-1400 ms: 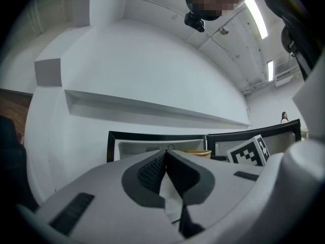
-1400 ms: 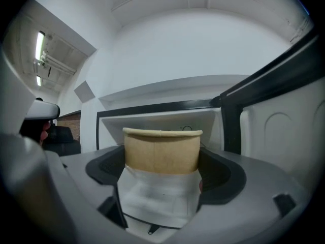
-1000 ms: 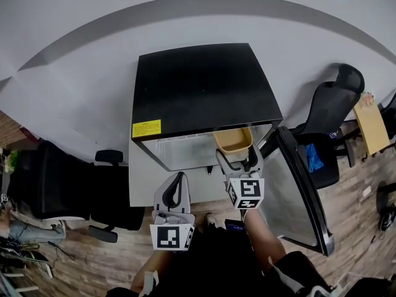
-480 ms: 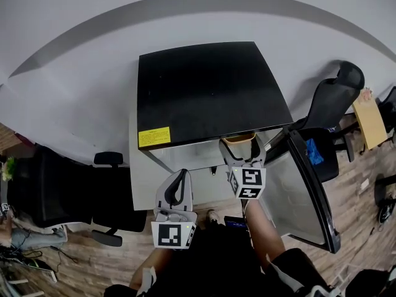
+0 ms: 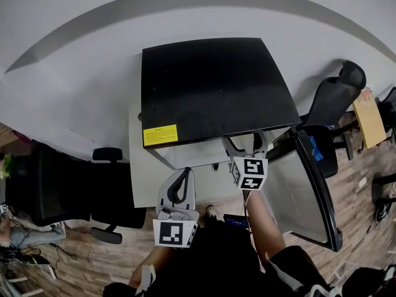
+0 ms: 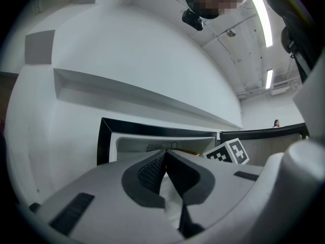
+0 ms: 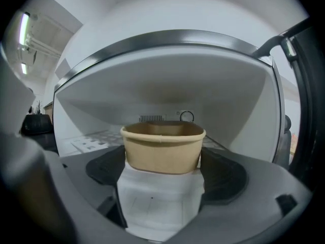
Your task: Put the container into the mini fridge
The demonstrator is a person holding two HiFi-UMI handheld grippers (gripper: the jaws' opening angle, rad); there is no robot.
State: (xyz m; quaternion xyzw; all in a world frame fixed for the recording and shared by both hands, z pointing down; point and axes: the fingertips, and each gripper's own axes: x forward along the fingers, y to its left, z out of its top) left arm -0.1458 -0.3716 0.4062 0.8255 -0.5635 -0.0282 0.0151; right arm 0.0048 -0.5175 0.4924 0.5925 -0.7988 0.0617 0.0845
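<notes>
Stuff you can't actually make out here

From the head view the tan paper container (image 7: pixel 162 145) is totally tucked under the flat top of the black boxy mini fridge (image 5: pixel 213 88), same for the right gripper's (image 7: pixel 163 157) jaw tips. The fridge's yellow rectangular sticker (image 5: pixel 159 135) has print that's too small to read. In the right gripper view the dark fridge door (image 7: pixel 311 85) is cut off at the right edge.

A black office chair (image 5: pixel 337 98) stands at upper right, another chair (image 5: pixel 55 187) at left, both on wood floor (image 5: pixel 362 228).
</notes>
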